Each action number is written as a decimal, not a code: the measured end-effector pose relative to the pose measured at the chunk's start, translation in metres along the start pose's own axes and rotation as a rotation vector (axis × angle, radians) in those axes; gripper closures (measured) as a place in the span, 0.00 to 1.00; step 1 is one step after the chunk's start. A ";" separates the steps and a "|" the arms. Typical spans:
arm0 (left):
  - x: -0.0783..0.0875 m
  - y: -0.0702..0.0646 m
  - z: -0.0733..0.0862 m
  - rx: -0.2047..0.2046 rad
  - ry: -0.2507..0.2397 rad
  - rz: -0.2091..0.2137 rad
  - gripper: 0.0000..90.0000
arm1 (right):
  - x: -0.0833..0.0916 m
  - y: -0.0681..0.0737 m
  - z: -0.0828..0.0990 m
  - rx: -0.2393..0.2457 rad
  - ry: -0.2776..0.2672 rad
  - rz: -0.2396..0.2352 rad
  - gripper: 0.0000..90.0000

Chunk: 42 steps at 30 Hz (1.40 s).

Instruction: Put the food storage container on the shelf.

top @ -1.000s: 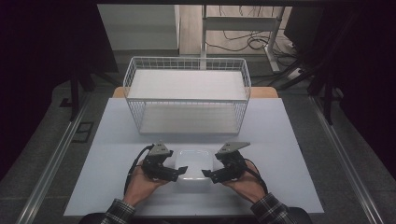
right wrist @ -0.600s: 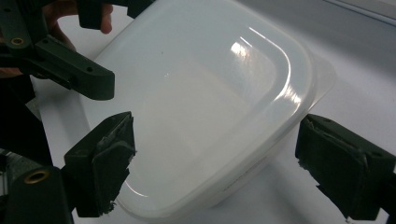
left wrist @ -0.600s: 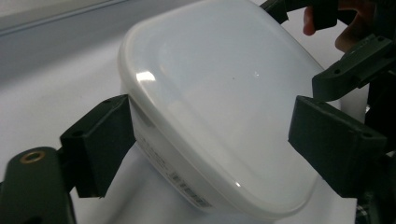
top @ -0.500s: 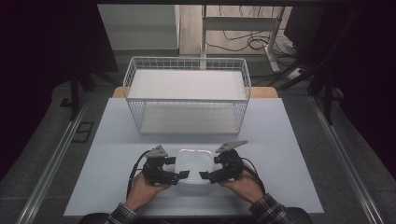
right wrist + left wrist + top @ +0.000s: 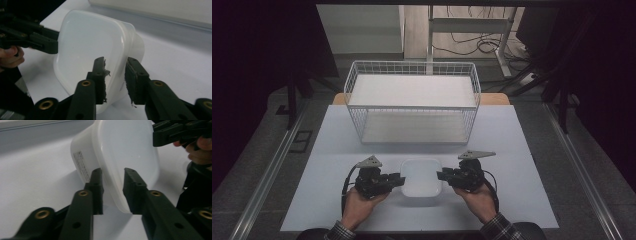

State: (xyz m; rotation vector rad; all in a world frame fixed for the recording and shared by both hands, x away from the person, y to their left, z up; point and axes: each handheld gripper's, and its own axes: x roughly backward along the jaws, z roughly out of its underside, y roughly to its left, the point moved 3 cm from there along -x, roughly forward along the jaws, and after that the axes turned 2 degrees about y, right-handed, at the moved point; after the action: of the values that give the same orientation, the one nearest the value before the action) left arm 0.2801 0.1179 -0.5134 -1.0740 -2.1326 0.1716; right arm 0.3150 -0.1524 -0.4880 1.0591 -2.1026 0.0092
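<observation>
A white plastic tub (image 5: 421,175) with rounded corners sits near the front middle of the pale table (image 5: 522,150). My left gripper (image 5: 399,180) has just closed its jaws on the tub's left rim. The left gripper view shows this gripper (image 5: 112,173) pinching the edge of the tub (image 5: 125,145), one jaw over the top and one on the side wall. My right gripper (image 5: 441,175) has likewise just closed on the right rim. In its own view the right gripper (image 5: 116,61) clamps the tub (image 5: 87,42) the same way.
A white wire basket (image 5: 412,106) stands on the table behind the tub, with open tabletop between the two. Beyond the table are a desk frame and floor cables. Dark surroundings lie on both sides.
Both grippers have drawn in against the tub's sides and their jaws have closed on its rims. Both hands and the tub have shifted slightly away from the front edge.
</observation>
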 end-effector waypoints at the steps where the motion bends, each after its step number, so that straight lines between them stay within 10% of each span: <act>1: 0.000 0.000 0.000 -0.002 -0.004 -0.002 0.84 | 0.001 -0.001 0.000 -0.006 -0.015 0.006 0.82; 18: 0.002 0.005 -0.022 -0.050 -0.073 -0.103 0.89 | 0.003 -0.005 -0.020 0.041 -0.120 0.041 0.86; 42: -0.021 0.064 -0.076 -0.026 -0.075 -0.189 0.87 | -0.039 -0.041 -0.077 0.056 -0.149 0.101 0.85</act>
State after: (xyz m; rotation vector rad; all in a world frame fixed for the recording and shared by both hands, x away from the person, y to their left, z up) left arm 0.3797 0.1286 -0.4968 -0.8858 -2.2951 0.0962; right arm 0.4055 -0.1273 -0.4717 1.0127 -2.3006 0.0403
